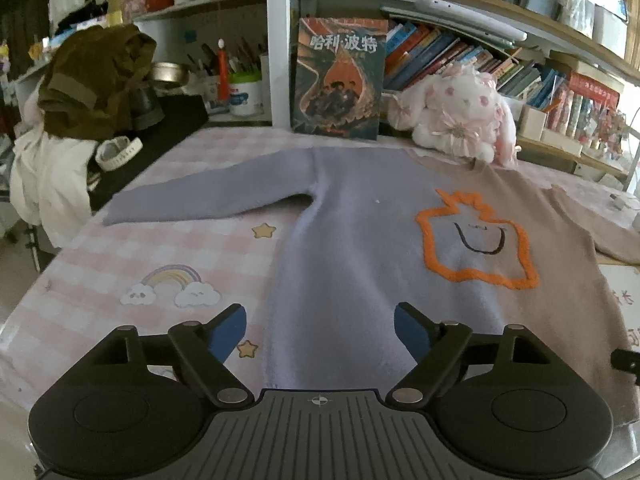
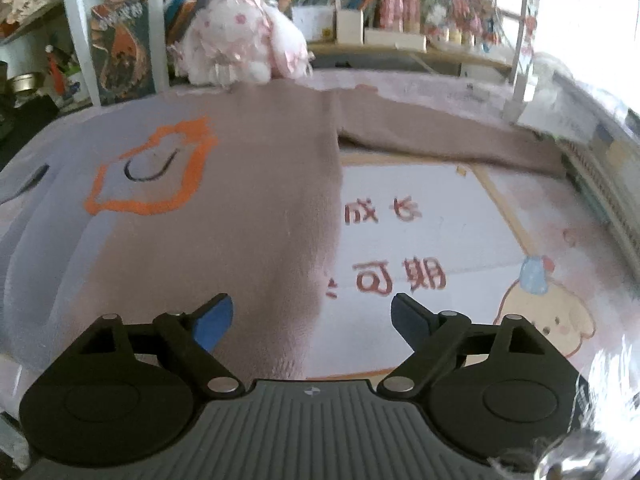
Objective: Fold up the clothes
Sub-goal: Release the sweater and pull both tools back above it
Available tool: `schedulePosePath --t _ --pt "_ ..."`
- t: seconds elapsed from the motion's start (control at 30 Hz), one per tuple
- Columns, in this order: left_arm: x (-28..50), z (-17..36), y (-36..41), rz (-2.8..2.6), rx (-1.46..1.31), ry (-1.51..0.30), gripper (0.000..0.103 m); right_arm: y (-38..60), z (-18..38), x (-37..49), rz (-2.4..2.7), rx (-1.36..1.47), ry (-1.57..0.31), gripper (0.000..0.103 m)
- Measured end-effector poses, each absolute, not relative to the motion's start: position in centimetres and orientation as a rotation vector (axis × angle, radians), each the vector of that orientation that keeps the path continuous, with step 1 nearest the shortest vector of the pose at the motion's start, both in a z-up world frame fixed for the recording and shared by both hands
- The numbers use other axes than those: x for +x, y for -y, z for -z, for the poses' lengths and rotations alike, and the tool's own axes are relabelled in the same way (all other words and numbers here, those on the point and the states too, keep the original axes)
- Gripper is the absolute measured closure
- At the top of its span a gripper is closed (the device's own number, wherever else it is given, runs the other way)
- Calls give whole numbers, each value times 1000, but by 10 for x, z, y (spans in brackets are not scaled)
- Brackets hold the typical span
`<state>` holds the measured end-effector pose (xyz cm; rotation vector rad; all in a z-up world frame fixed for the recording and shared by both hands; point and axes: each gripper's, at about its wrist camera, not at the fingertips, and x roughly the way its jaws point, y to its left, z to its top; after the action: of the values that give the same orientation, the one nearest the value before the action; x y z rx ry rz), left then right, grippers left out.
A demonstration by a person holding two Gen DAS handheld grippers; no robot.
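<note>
A fuzzy lilac-and-tan sweater [image 1: 360,248] lies flat on the bench [image 1: 80,280], sleeves outstretched sideways; the left gripper [image 1: 320,332] and right gripper [image 2: 312,320] gape empty.

Each handheld gripper looks alike. The left gripper [image 1: 320,336] has a grey ribbed centre plate with a small crosshair mark near the plate's front edge. On either side of that plate sits a round black housing with a shallow disc in its top. Black link arms run forward from silver pivot pins beside the plate to two blue-padded fingers [image 1: 226,334]. The right gripper [image 2: 312,322] shows the same plate, housings, pins and blue fingers [image 2: 214,322].
</note>
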<state>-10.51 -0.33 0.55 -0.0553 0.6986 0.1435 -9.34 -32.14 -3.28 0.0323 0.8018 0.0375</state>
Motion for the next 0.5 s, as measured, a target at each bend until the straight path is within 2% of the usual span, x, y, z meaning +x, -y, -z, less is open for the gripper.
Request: schedulePosePath --t 0.13,0.5 --pt "-105 -5 4 -140 -45 -694 18 316 28 -97 -48 23 -779 11" --pt "-90 4 -16 -41 -19 -703 18 279 29 -99 26 15 -773 11"
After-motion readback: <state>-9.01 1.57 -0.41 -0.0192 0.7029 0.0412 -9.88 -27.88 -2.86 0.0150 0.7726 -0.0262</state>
